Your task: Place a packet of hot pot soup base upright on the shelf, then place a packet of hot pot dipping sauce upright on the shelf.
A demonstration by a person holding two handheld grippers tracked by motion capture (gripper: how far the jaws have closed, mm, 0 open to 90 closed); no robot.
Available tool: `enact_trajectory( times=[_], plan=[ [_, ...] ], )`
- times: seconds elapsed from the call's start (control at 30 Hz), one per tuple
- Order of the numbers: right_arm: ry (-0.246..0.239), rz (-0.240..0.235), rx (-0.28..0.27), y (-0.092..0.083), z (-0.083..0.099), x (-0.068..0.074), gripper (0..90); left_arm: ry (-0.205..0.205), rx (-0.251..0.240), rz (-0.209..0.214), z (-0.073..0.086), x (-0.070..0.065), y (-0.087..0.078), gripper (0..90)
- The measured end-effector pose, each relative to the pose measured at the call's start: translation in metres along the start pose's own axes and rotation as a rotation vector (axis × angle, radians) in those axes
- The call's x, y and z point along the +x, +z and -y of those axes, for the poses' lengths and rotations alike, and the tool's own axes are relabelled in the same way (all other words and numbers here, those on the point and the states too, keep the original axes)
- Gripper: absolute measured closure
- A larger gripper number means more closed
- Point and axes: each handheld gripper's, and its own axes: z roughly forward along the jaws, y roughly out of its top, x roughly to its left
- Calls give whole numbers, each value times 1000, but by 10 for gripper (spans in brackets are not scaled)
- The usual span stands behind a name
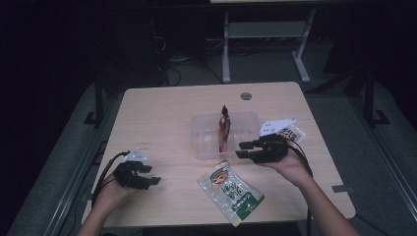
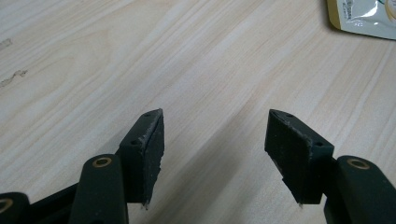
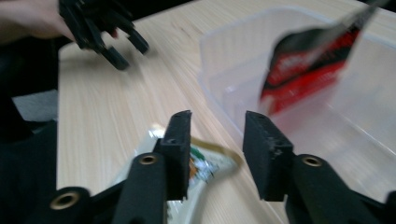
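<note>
On the left part of the wooden table (image 1: 162, 118) I see my left gripper (image 1: 152, 175), held low near the front edge. In the left gripper view its two jaws stand wide apart with only bare wood between them, and nothing is held. A corner of the green and white pouch (image 2: 362, 18) shows at the top right of that view.

More to the middle, the green and white pouch (image 1: 231, 191) lies flat on the table near the front edge, between the two hands. Behind it stands a clear plastic box (image 1: 201, 142). Inside the box a red and black packet (image 1: 224, 129) stands upright on its edge, about in the middle of the box.

To the right, my right gripper (image 1: 242, 149) is just beside the front right corner of the box, with the jaws pointing to the left. In the right gripper view the jaws are spread with a moderate gap and they pinch nothing; the pouch (image 3: 205, 163) lies under them and the packet (image 3: 308, 70) looks blurred inside the box (image 3: 224, 88). Behind the right hand (image 1: 290, 164) lies a white packet (image 1: 281, 129) with dark print; I cannot read it.
</note>
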Motion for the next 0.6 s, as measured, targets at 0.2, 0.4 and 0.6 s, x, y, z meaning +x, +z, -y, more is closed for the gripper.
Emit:
enact_trajectory(
  times=[0.2,0.4,0.6],
  plan=[
    [36,24,34,-18,15,-1,503,1,0,-3,0,0,-1,374],
    [56,87,56,-39,31,-6,457,4,5,4,-1,1,1,374],
    [92,182,66,-56,41,-25,484,9,5,7,-1,1,1,374]
  ],
)
